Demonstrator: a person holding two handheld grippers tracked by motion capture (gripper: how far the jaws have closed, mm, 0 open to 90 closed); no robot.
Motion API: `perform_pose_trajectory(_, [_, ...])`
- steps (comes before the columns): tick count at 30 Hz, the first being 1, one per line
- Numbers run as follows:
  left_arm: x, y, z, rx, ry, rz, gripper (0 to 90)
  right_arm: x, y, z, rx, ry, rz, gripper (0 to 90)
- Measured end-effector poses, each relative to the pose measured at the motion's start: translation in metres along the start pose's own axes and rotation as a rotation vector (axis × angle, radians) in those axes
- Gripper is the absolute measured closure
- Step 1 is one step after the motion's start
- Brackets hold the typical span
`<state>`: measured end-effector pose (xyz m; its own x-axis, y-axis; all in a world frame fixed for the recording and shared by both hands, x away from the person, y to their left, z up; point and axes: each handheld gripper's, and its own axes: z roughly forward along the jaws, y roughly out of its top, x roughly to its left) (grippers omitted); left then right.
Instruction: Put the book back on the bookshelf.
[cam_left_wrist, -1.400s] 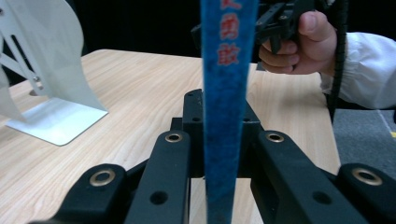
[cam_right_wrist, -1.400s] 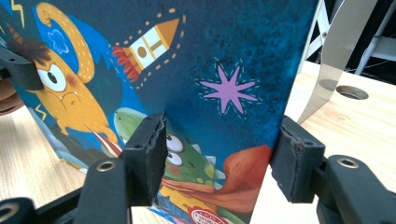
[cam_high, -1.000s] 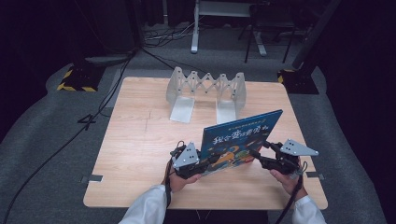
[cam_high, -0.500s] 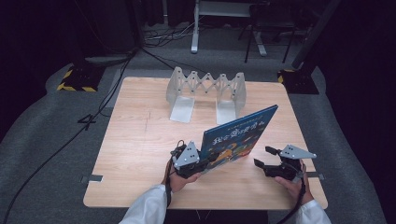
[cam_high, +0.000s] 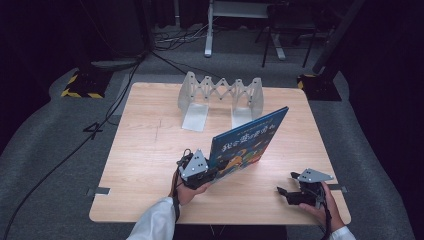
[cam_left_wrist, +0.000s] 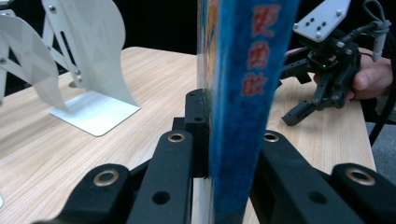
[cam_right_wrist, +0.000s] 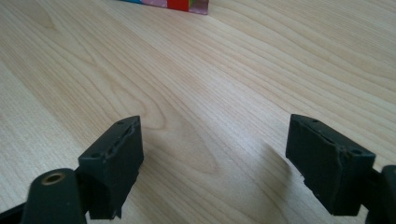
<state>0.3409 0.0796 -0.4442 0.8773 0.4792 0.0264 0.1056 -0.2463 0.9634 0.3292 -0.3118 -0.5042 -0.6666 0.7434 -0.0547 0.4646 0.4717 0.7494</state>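
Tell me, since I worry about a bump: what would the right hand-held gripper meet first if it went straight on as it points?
Probably the bare table top: the right hand-held gripper tilts down at it, jaws open and empty. The blue book lies farther on.

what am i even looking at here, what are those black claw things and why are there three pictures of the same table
There is no robot. A person sits at a wooden table and holds a hand tool with two black jaws in each hand.

The high view looks down from above the person's side. The other two pictures come from small cameras riding on the tools, each looking along its own jaws.

The left gripper is shut on a blue picture book, holding it up on edge by its lower left corner. In the left gripper view you see the book's spine pinched between the jaws, with the other tool beyond it.

The right gripper has just been opening and holds nothing; it sits low over the table, apart from the book.

At the table's far side stands a white folding book rack.
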Motion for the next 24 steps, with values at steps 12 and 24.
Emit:
perform_pose_trajectory(12, [0.008, 0.003, -0.008, 0.016, 0.01, 0.01, 83.0, -0.003, 0.0, 0.0, 0.007, 0.017, 0.027, 19.7])
perform_pose_trajectory(24, [0.016, 0.01, -0.018, -0.005, 0.082, 0.009, 83.1, -0.004, 0.0, 0.001, 0.015, 0.023, 0.04, 19.5])
